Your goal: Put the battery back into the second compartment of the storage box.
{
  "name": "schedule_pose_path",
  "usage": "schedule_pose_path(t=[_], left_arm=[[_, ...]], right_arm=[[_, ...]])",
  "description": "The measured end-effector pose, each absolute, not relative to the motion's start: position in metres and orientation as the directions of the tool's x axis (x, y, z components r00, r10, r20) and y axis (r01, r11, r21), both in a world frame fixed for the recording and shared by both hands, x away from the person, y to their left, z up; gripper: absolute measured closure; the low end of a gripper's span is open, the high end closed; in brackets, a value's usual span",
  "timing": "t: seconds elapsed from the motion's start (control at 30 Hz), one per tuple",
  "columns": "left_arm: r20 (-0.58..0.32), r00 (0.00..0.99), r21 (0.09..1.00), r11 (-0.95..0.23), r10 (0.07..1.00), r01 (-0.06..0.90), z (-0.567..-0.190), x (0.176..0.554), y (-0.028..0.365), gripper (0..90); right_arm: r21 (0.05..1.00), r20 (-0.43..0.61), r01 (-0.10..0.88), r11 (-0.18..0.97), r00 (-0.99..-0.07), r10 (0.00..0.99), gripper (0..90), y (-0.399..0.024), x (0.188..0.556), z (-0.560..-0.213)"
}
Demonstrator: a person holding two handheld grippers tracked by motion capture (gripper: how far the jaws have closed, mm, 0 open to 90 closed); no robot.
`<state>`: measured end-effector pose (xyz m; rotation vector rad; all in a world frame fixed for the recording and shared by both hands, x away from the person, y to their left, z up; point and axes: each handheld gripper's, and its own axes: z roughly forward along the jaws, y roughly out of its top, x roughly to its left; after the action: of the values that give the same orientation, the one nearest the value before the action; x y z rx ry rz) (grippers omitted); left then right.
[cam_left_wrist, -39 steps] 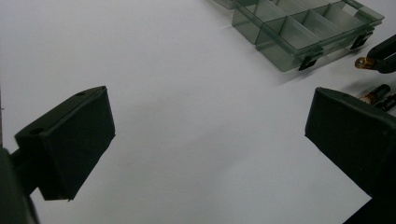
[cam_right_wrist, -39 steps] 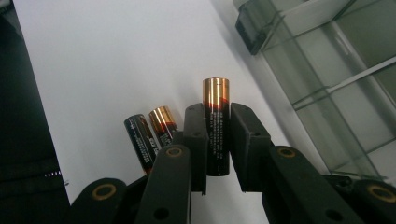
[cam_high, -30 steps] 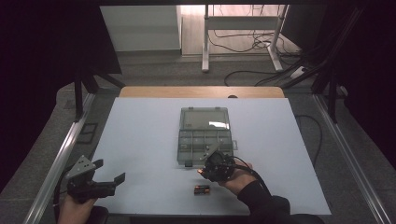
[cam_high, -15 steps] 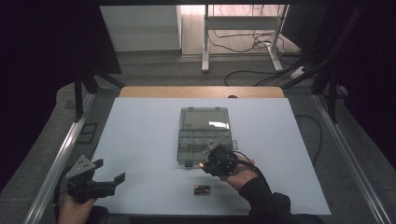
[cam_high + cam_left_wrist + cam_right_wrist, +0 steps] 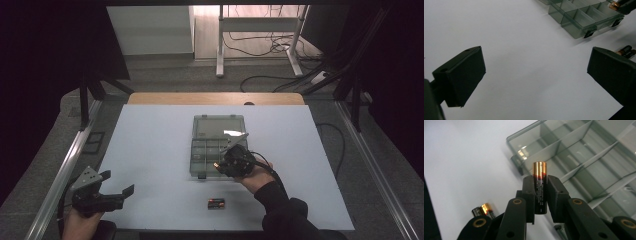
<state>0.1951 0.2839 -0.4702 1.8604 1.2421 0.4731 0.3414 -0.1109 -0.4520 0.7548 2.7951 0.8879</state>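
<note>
Claw (image 5: 540, 195) on battery (image 5: 540, 187), above organizer (image 5: 584, 157).

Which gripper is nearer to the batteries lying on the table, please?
Right: the right gripper hovers just above-right of the loose batteries, while the left gripper waits far off to their left.

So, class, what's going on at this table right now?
A person works with a gripper in each hand. The right gripper is shut on a battery, copper end up, and holds it over the near edge of a clear compartment box with its lid open. More batteries lie on the white table in front of the box. The left gripper waits at the near left corner, jaws open with nothing between them.
</note>
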Motion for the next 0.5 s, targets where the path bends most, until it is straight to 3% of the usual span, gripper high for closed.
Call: schedule_pose_path(t=[0.5], left_arm=[[-0.139, 0.440, 0.800, -0.161, 0.887, 0.578, -0.470, 0.196, 0.285, 2.2]], right_arm=[[0.595, 0.014, 0.441, 0.672, -0.841, 0.540, 76.2, -0.101, 0.378, -0.450]])
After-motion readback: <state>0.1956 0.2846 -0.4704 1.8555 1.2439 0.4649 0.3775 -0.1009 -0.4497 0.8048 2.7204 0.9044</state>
